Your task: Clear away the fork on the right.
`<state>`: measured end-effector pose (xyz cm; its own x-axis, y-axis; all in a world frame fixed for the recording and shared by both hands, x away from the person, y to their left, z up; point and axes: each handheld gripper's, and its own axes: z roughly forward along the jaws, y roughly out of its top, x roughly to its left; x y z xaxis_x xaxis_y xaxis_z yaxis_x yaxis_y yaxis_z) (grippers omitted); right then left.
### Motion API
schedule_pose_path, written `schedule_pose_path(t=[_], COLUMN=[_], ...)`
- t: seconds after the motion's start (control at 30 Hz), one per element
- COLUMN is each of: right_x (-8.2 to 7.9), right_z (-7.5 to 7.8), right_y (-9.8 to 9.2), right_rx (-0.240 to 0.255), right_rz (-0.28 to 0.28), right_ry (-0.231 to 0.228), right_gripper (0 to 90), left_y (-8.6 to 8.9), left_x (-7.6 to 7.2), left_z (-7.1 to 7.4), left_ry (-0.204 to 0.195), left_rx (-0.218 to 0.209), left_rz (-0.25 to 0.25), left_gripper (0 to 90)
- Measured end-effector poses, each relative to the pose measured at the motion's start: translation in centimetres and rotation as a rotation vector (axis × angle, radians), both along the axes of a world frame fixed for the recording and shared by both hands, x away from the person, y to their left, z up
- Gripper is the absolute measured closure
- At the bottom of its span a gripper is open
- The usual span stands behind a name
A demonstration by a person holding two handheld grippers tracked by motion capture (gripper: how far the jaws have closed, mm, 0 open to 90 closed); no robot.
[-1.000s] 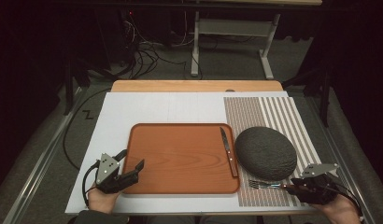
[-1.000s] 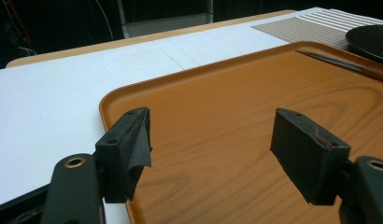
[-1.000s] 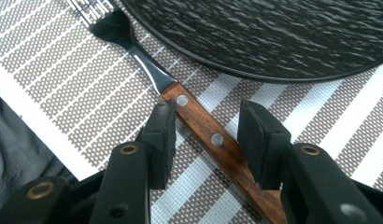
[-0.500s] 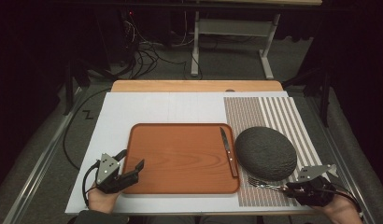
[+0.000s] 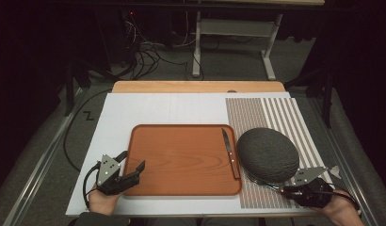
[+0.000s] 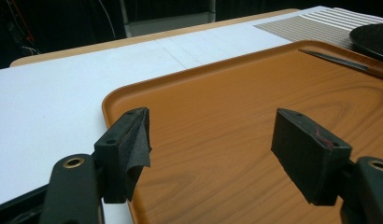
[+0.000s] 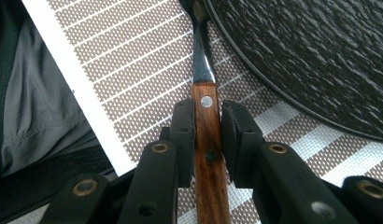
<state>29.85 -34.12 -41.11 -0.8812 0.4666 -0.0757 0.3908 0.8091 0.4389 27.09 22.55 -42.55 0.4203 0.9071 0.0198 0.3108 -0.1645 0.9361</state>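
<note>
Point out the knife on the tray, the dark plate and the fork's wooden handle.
knife (image 5: 229,152), high view, where blade meets handle.
dark plate (image 5: 268,155), high view, middle of its textured surface.
fork handle (image 7: 207,135), right gripper view, wood between the claw's pads.

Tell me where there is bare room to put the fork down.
The orange tray is bare from its left rim to the knife on its right side. The white board behind it is bare too. It is crowded around the dark plate on the striped mat, where the right tongs have been closing on the fork.
</note>
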Motion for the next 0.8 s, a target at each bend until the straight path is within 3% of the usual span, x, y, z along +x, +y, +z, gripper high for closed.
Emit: schedule_pose_path(t=[0.8], right_x=[0.3], right_z=[-0.1], right_y=[1.2], right_rx=[-0.001], right_rz=[0.051], right_ry=[-0.01], right_gripper=[78.8], left_y=[0.0], left_x=[0.0], left_z=[0.0], left_ry=[-0.002], left_rx=[-0.001], left_rz=[0.001], left_gripper=[28.2])
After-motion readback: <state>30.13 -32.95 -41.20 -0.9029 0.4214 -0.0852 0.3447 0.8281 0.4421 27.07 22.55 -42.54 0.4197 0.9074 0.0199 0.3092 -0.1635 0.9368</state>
